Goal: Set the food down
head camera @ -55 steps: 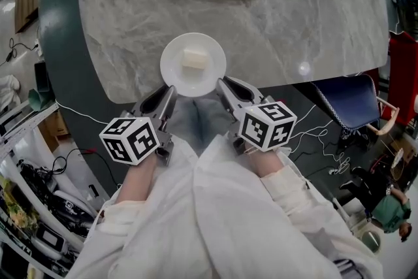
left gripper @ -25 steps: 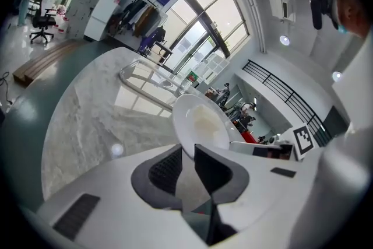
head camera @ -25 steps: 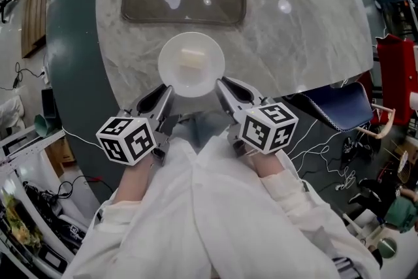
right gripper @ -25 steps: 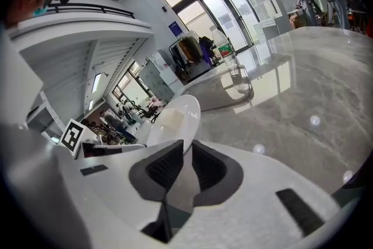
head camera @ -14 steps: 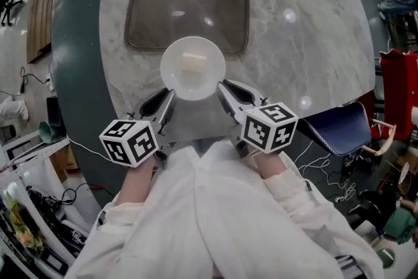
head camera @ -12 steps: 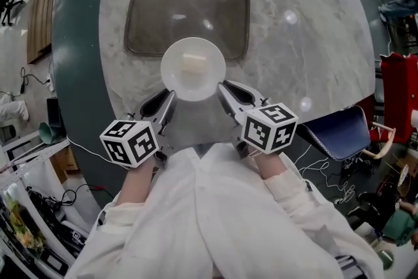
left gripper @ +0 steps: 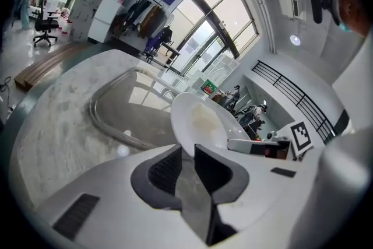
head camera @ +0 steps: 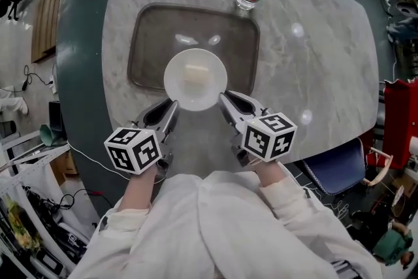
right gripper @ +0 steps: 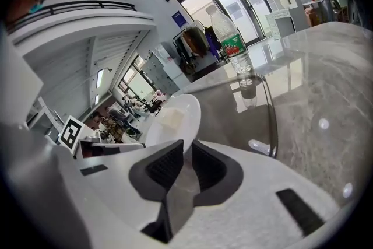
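Precariously pinched by the rim: left tool [head camera: 171, 105] and right tool [head camera: 225, 98] each nearly shut on the plate [head camera: 210, 92] between them, food [head camera: 194, 73] at its centre, over the tray [head camera: 153, 42]. Risks tipping and sliding the food off if lowered unevenly

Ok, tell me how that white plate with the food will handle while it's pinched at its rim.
The plate looks rigid and glossy, so it could slip: the left tongs and right tongs pinch only its near rim. Probably breakable, so lower it gently. The pale food block lies loose and may slide if the plate tilts.
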Demonstrator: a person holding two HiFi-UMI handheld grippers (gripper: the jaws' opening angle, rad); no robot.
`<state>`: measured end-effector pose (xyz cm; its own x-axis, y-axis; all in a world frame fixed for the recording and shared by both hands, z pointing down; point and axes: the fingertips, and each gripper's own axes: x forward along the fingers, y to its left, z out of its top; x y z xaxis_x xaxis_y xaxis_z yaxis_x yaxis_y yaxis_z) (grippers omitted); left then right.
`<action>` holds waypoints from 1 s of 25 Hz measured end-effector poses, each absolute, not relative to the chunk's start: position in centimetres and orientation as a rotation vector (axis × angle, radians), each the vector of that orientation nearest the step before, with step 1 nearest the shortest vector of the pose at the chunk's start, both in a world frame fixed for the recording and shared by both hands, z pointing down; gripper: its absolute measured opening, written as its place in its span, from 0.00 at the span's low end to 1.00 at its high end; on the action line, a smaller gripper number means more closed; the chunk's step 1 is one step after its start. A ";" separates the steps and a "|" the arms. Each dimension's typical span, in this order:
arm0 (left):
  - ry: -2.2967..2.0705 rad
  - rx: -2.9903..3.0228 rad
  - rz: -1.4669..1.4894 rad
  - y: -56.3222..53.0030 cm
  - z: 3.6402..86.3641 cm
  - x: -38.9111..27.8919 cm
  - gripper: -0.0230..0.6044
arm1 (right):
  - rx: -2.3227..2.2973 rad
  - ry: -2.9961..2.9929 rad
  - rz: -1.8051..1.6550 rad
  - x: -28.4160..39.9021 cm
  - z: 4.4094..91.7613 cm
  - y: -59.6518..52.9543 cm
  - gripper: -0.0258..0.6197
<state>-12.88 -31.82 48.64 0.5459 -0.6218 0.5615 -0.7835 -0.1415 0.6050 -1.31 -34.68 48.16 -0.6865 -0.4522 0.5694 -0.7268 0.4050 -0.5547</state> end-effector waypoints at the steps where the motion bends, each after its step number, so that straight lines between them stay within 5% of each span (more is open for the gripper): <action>1: -1.154 1.848 0.221 -32.4 48.8 -13.1 0.14 | 1.016 -2.339 1.170 -1.5 48.4 -35.3 0.10; 25: -1.161 1.814 0.338 -41.0 52.3 -14.8 0.14 | 0.916 -2.214 1.162 -3.5 52.8 -43.3 0.10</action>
